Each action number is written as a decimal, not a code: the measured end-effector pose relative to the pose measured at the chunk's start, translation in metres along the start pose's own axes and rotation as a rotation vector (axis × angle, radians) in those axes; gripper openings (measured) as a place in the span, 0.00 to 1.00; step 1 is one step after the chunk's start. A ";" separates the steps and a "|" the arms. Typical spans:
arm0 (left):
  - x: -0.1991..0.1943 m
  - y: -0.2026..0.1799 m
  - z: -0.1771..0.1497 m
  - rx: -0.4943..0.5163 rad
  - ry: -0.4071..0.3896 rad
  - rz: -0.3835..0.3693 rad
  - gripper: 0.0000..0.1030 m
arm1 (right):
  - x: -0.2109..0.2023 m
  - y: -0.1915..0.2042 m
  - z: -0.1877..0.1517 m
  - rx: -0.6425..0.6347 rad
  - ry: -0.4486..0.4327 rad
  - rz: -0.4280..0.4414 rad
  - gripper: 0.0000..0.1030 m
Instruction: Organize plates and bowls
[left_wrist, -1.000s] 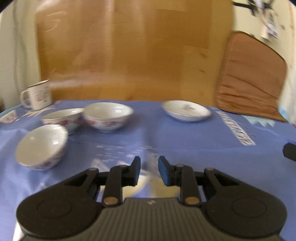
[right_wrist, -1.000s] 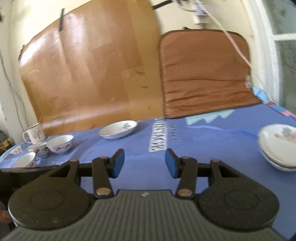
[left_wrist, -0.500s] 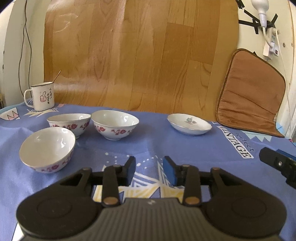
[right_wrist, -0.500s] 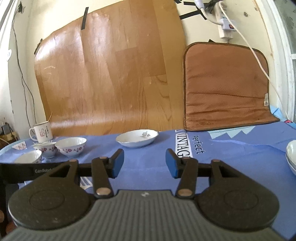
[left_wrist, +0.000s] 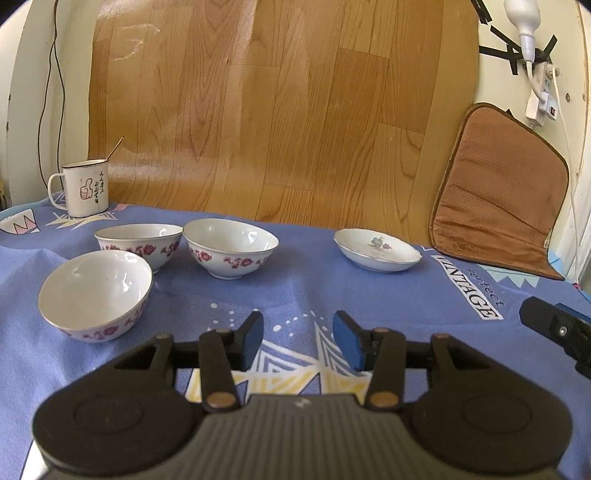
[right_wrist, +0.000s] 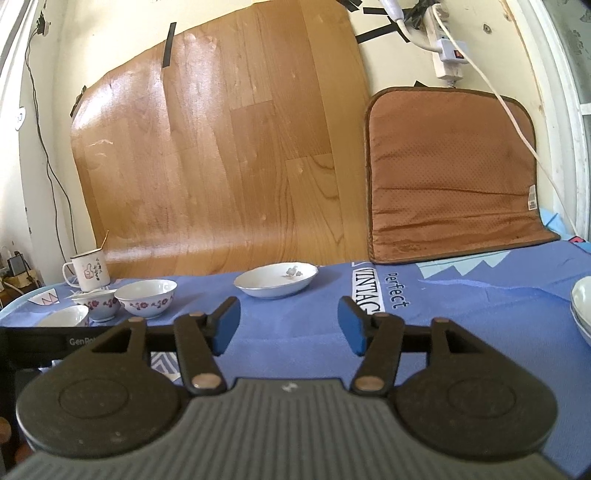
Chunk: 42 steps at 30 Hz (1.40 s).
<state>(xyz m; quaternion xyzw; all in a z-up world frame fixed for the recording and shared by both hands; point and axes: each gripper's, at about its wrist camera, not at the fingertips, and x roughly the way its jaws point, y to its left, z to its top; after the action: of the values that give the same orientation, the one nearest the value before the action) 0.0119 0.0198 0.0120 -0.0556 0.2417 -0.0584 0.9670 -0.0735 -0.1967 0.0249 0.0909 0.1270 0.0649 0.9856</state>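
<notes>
Left tongs (left_wrist: 298, 341) and right tongs (right_wrist: 290, 326) gape, holding nothing; 3 bowls (left_wrist: 229, 247) cluster left.

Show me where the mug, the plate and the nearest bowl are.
mug (left_wrist: 86, 190), left wrist view, on its front wall.
plate (left_wrist: 376, 247), left wrist view, on its inner surface.
nearest bowl (left_wrist: 96, 288), left wrist view, on its inside.

table, blue cloth (left_wrist: 332, 295) | 3 bowls (left_wrist: 231, 247) | plate (left_wrist: 378, 249) | mug (left_wrist: 85, 188) | stacked plates (right_wrist: 581, 308)

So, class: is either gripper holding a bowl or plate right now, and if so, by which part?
Nothing is held. The left gripper and right gripper are both open, with only tablecloth between their fingers.
</notes>
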 end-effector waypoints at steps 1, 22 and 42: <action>0.000 0.000 0.000 0.000 -0.001 0.001 0.44 | 0.000 0.000 0.000 0.000 0.000 0.000 0.59; 0.000 0.001 0.002 -0.012 -0.001 -0.003 0.49 | 0.000 0.002 0.000 -0.001 -0.003 -0.002 0.61; 0.000 0.005 0.003 -0.027 -0.001 -0.013 0.52 | 0.014 -0.002 0.005 0.042 0.112 0.021 0.61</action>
<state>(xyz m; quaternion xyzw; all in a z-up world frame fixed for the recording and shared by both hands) 0.0133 0.0249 0.0138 -0.0701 0.2417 -0.0616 0.9659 -0.0589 -0.1978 0.0258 0.1091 0.1824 0.0774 0.9741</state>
